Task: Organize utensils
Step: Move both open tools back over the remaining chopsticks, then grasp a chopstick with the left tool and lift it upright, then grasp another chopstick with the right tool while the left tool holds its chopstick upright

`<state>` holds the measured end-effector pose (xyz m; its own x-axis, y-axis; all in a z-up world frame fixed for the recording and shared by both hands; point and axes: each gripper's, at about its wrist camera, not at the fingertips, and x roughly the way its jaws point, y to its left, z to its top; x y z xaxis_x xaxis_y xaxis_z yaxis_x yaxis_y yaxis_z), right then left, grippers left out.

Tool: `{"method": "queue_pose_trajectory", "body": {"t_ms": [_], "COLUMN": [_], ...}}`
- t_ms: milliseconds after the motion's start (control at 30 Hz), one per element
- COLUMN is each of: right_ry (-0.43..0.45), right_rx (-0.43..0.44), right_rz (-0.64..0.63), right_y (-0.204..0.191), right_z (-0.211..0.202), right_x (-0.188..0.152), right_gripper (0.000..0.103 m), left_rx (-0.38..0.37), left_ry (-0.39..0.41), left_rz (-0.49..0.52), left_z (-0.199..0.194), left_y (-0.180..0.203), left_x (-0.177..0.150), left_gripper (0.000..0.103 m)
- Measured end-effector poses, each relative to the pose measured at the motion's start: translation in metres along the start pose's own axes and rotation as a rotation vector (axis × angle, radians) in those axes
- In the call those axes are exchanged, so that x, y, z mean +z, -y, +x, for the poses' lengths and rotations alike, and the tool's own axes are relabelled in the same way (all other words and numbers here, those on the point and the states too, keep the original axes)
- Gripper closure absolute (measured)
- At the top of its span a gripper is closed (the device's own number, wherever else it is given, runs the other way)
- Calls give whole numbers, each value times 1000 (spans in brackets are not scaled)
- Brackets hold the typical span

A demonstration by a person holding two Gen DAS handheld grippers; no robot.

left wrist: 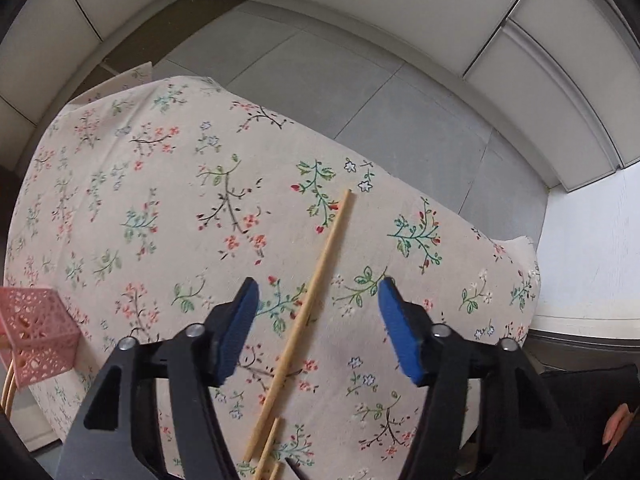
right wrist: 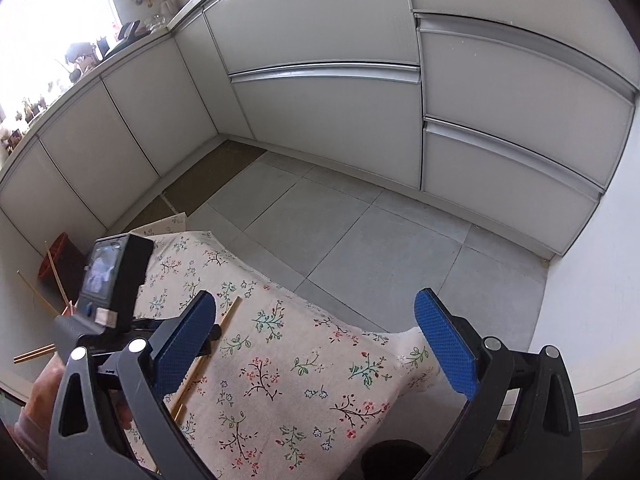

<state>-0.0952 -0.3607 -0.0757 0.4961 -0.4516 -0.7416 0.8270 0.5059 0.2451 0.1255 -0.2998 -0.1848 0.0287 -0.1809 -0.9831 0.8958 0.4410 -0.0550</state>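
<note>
While your left gripper (left wrist: 318,300) straddles the long wooden chopstick (left wrist: 308,304) unclamped | right gripper (right wrist: 320,344) gapes empty over the floral tablecloth (right wrist: 304,380).

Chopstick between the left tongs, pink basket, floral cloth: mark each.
Chopstick (left wrist: 320,268), left wrist view, mid-shaft, between the tongs.
Pink basket (left wrist: 38,334), left wrist view, perforated side wall.
Floral cloth (right wrist: 280,380), right wrist view, bare printed patch.
</note>
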Motion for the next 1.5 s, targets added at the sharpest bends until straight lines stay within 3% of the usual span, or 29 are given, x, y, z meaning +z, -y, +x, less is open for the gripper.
{"method": "queue_pose_trajectory", "body": {"t_ms": [133,200,267,333,400,467,733,833,967,1100,1233,1333,1500], "right_ry": [-55,-77,-79,-75,-75,-83,-156,-262,-462,-674,-790,-814,-816], "right_rx": [13,17,17,18,16,16,36,68,132,173,153,117,72], "right_rz": [50,61,56,45,31,13,-158,-227,-225,-161,-169,-220,-266], "right_y": [8,9,7,5,2,-2,-47,-68,-89,-107,-123,-136,-150], "right_z": [11,16,17,17,17,18,29,42,67,94,107,108,109], "right_x": [2,2,2,1,0,-1,-22,-38,-64,-92,-120,-137,-154], "right_gripper": [6,6,6,6,6,6,6,6,8,26,53,64,72], "left_rx": [-10,1,17,11,33,29,80,110,133,161,181,209,230], "left_ry": [-54,-84,-110,-103,-100,-84,68,167,313,449,553,609,666], "left_rz": [16,34,45,51,56,58,-6,-25,-88,-162,-213,-232,-257], "left_z": [25,34,43,45,45,45,-11,-53,-114,-167,-203,-221,-243], "left_y": [4,6,6,6,4,-1,-44,-58,-69,-80,-83,-84,-90], "left_x": [14,16,16,17,15,12,-19,-44,-88,-135,-176,-196,-216], "left_gripper": [58,77,80,81,95,96,98,98,98,98,98,98,98]}}
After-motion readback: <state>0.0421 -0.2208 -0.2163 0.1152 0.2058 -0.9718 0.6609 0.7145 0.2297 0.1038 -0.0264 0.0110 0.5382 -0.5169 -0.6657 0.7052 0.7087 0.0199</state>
